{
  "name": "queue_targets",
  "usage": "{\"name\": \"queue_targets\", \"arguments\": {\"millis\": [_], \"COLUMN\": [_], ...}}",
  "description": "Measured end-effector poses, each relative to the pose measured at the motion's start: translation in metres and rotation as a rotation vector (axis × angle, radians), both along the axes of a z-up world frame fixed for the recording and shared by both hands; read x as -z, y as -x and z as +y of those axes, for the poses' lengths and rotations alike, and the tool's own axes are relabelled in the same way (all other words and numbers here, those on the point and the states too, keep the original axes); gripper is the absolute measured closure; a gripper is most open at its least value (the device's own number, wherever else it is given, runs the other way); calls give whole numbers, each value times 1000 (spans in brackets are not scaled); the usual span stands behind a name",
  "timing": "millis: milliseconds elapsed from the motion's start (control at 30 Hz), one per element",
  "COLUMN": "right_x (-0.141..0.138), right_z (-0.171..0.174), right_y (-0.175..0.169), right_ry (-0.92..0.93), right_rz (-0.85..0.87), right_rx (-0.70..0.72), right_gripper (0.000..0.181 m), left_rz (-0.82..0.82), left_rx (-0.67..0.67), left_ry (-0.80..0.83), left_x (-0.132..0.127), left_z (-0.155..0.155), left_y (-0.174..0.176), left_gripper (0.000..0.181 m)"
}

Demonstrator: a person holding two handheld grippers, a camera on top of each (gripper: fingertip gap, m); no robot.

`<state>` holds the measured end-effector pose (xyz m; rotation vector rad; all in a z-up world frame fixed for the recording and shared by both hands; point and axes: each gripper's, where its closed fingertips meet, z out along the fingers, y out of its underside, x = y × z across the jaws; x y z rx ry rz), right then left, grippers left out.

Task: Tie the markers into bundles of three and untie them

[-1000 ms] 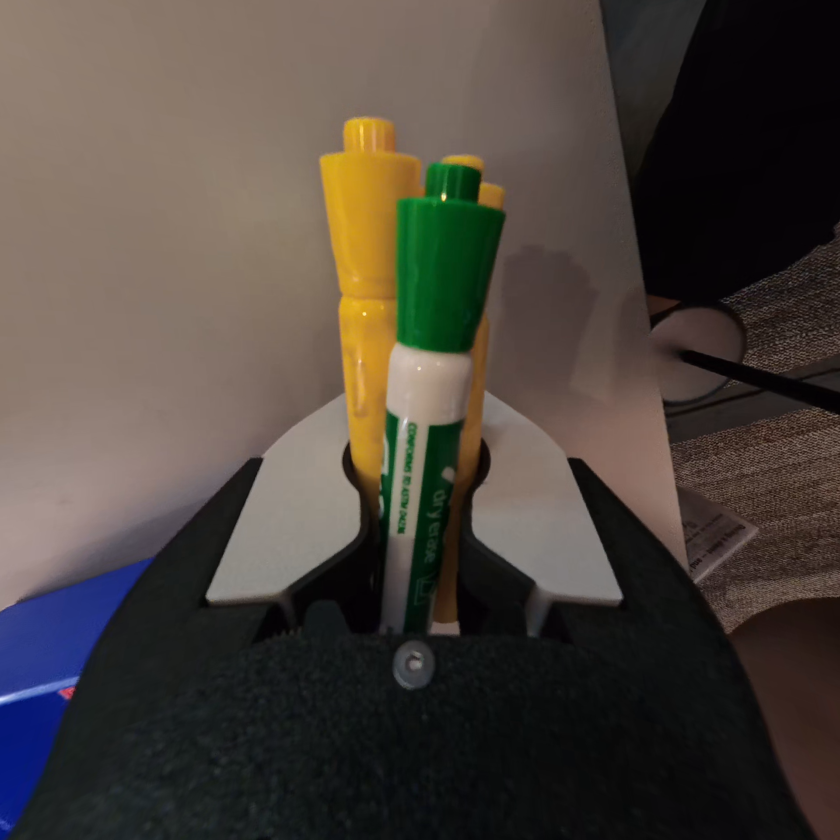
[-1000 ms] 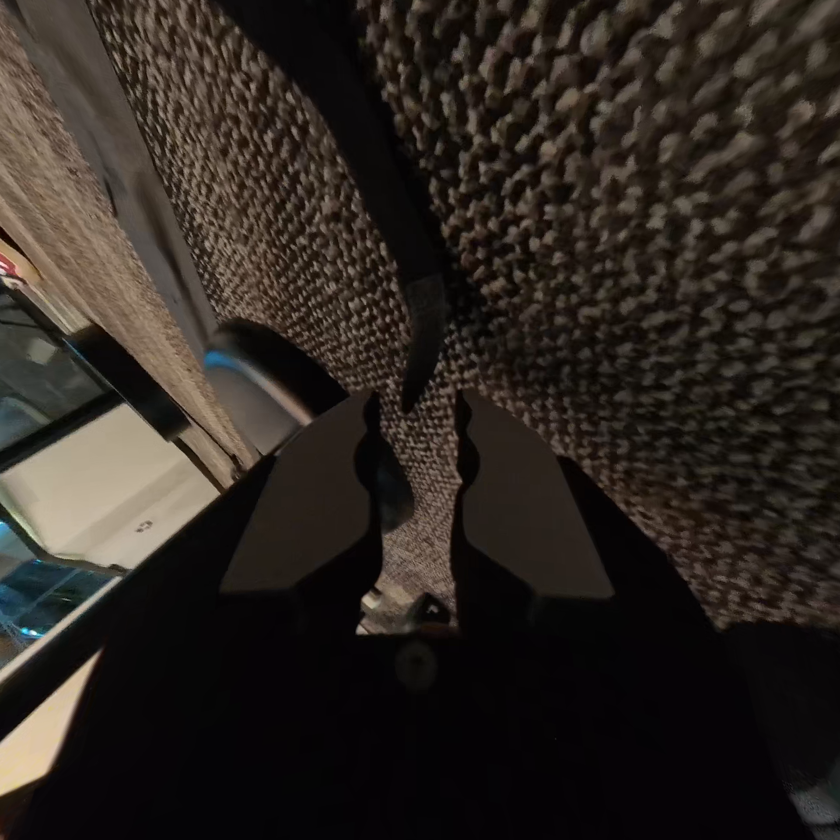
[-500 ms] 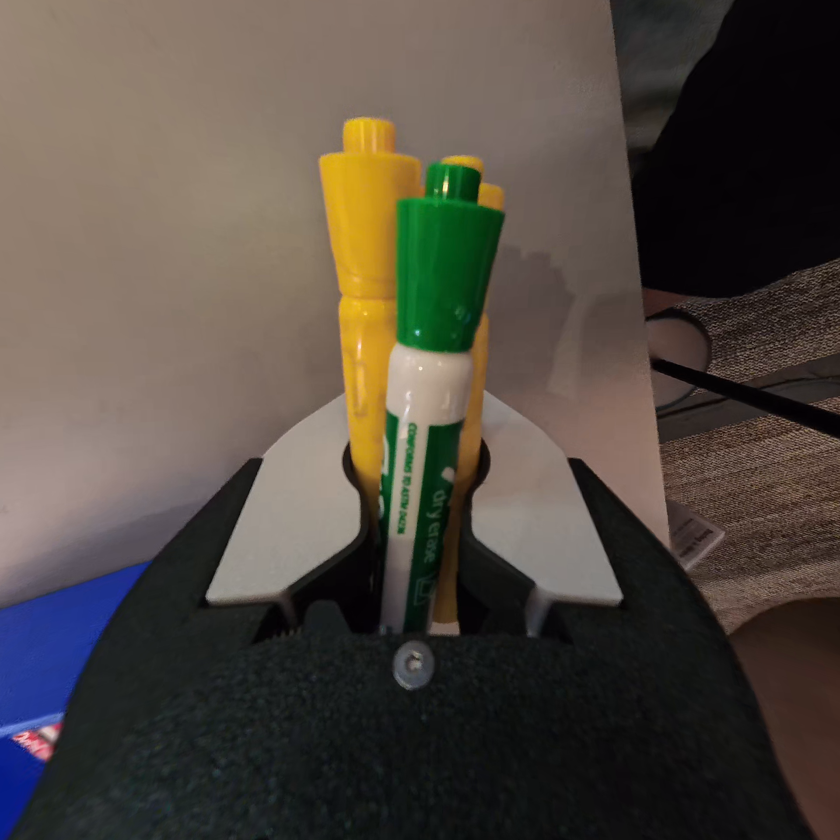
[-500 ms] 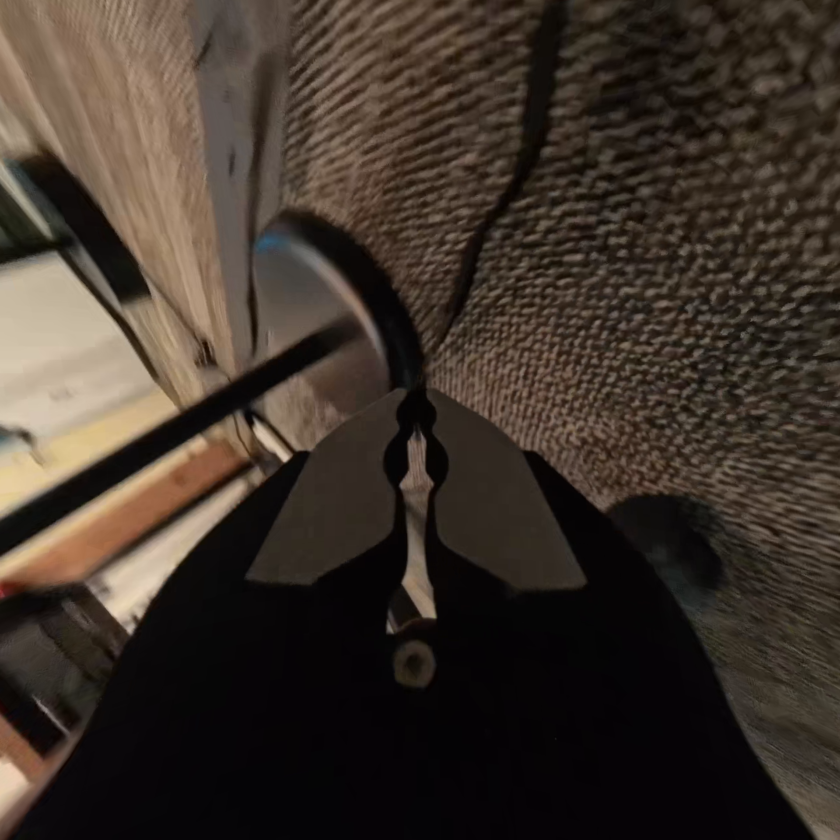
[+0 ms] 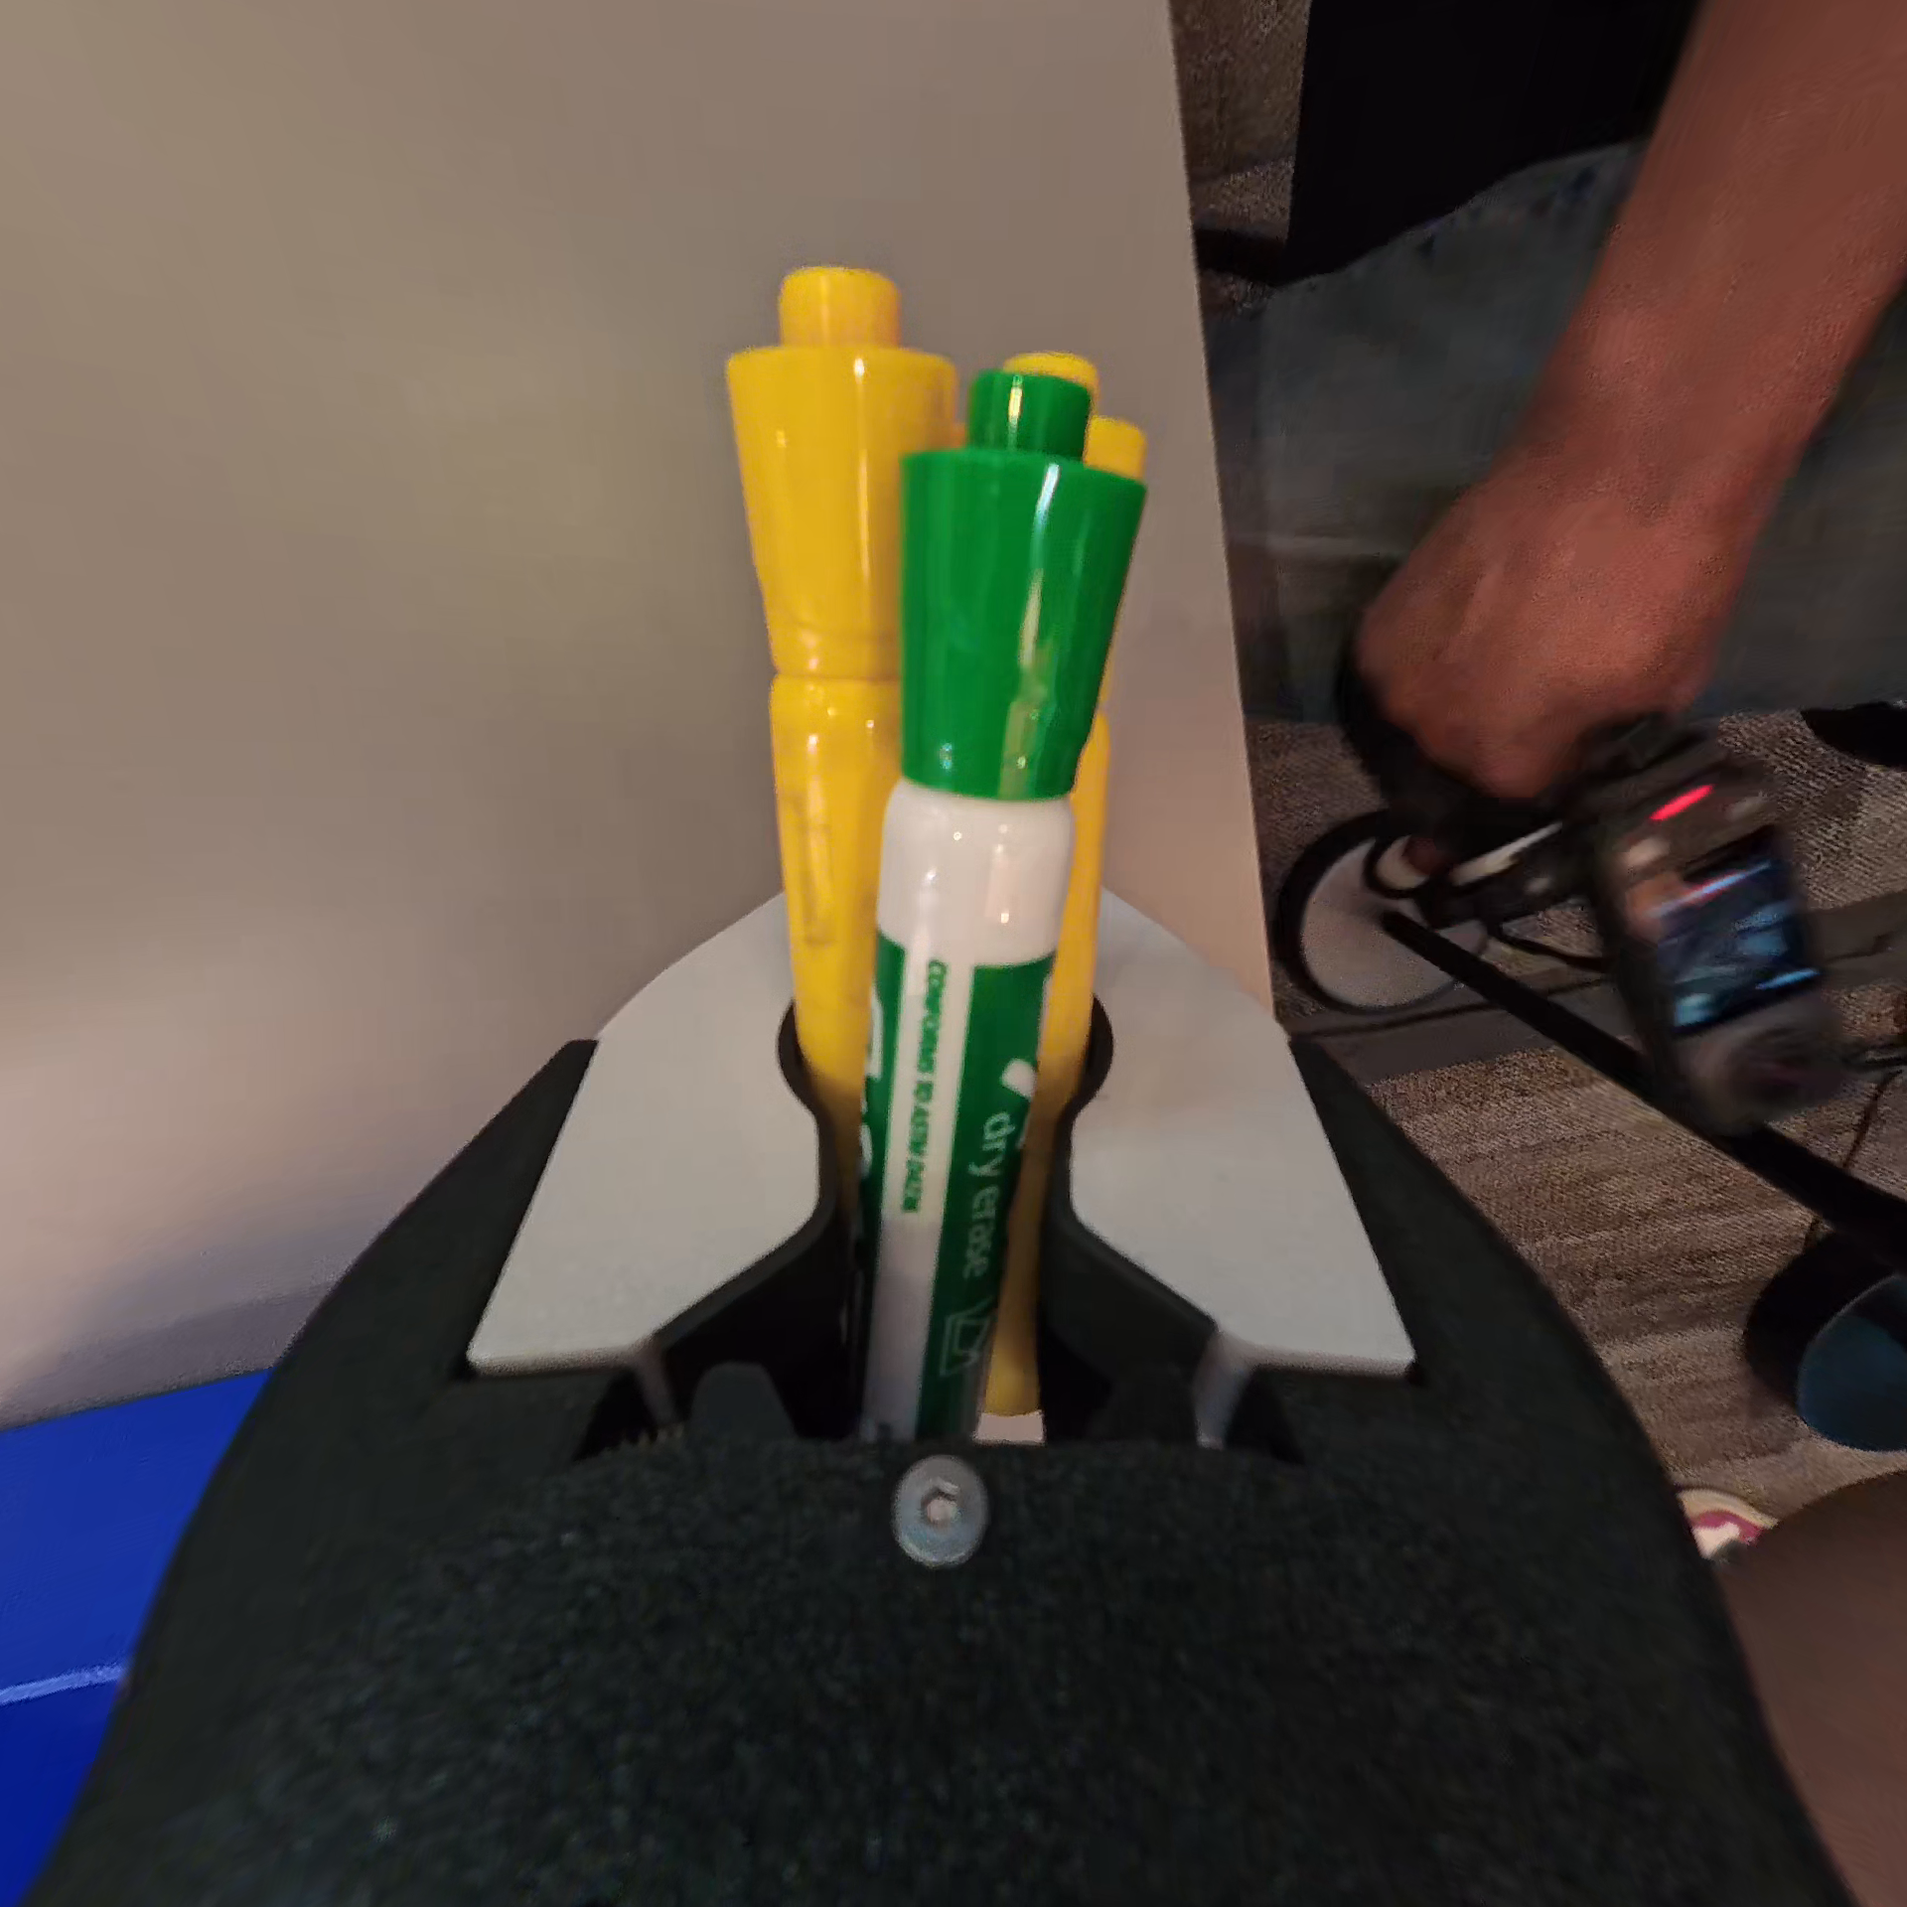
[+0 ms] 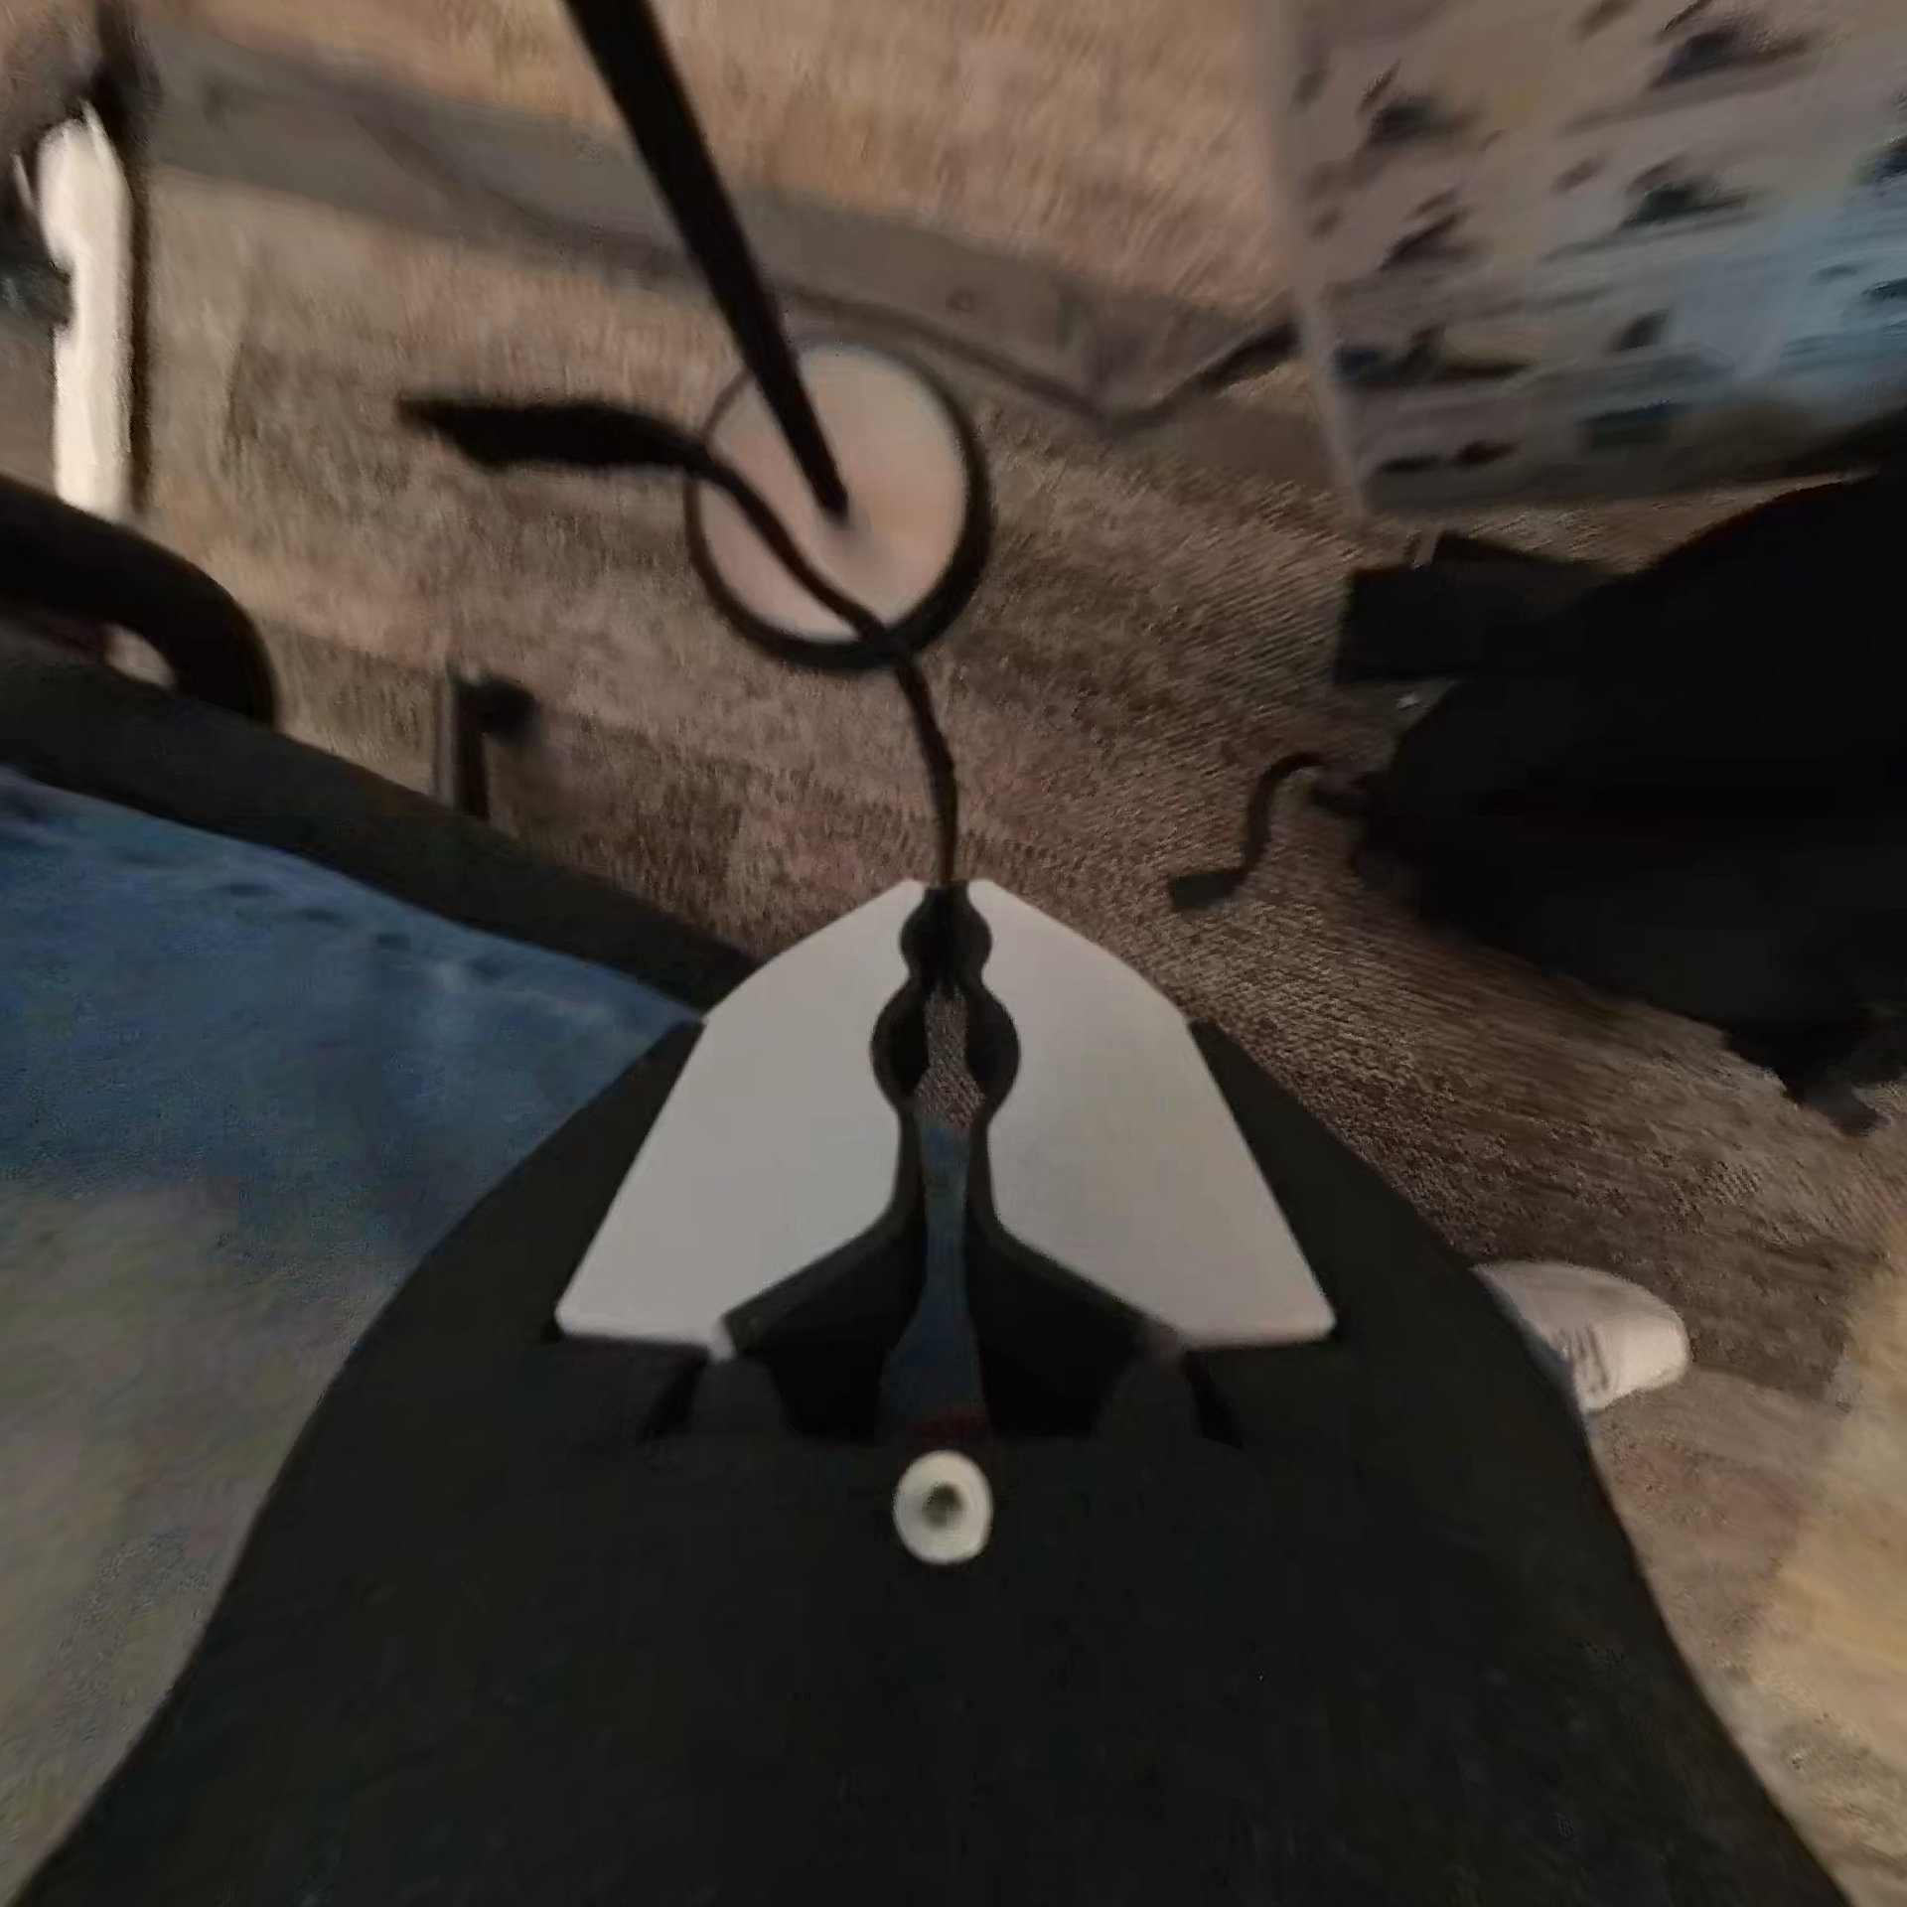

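Observation:
My left gripper [image 5: 944, 913] is shut on a bundle of markers that point forward over a pale table top [image 5: 413, 516]. A green-capped white marker [image 5: 991, 826] is in front, with a fat yellow marker [image 5: 836, 578] to its left. More green and yellow caps show behind them. My right gripper [image 6: 944, 890] is shut on a thin black strap [image 6: 924, 743] that trails away over the carpet. It also shows, blurred, in the left wrist view [image 5: 1703, 929], held by a hand [image 5: 1548, 640] below the table's right edge.
A round white floor base [image 6: 887, 485] with a black pole [image 6: 722, 237] lies ahead of the right gripper. Another black strap [image 6: 1249, 826], a dark object [image 6: 1651, 774], a white shoe [image 6: 1589, 1331] and a blue-clad leg [image 6: 258, 980] are nearby. A blue thing [image 5: 103, 1527] lies at the lower left. My hands' fingertips stand some 35 cm from each other.
My right gripper closed on the black strap on the carpet and swung up and away with it. It now shows in the left wrist view. My left gripper keeps its hold.

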<state>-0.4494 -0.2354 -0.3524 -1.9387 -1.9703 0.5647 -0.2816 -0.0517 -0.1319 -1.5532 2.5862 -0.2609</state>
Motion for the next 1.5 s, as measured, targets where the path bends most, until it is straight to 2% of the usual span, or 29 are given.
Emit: {"name": "queue_targets", "arguments": {"millis": [133,200,267,367,433,533,667,800,867,1000,1100,1133,1200,1267,1333,1467,1500], "right_x": [-113,-159,-193,-223,-226,-224,-202,-190,-181,-160,-159,-161,-171,-184,-189,-187,-182], "right_z": [-12,-11,8,60,103,172,254,310,323,336,344,346,345,336,317,299,301], "right_y": [-69,-119,-184,-290,-350,-400,-420,-418,-413,-407,-412,-418,-429,-433,-418,-373,-363], "right_ry": [-93,-141,-168,-160,-145,-201,-199,-127,-40,-10,-92,-141,-243,-303,-274,-202,-209], "right_rz": [194,230,232,248,247,215,79,32,16,-52,-66,-77,-69,8,138,286,242], "right_rx": [186,269,415,706,846,924,958,1004,1026,976,914,903,896,958,1003,1125,1114], "right_gripper": [180,180,180,180,180,180,180,180,180,180,173,166,142,128,87,59,52], "left_rz": [-13,-3,9,10,22,37,48,56,41,9,12,19,26,9,-1,-21,-28], "left_rx": [-27,-46,-59,-93,-105,-128,-161,-211,-217,-243,-248,-249,-263,-269,-278,-283,-286], "left_ry": [-31,-40,-56,-56,-62,-77,-45,-20,-16,-37,-12,-21,-31,-26,-12,-2,-3], "left_x": [-8,-5,-2,1,4,10,21,28,29,30,32,33,32,32,33,28,26], "left_z": [-3,1,10,30,46,70,91,106,110,124,129,133,141,145,148,154,157], "left_y": [-20,-27,-33,-42,-46,-52,-63,-70,-75,-82,-85,-85,-86,-88,-92,-104,-108], "left_gripper": [140,140,140,140,140,140,140,140,140,140,140,140,140,140,140,140,140]}}
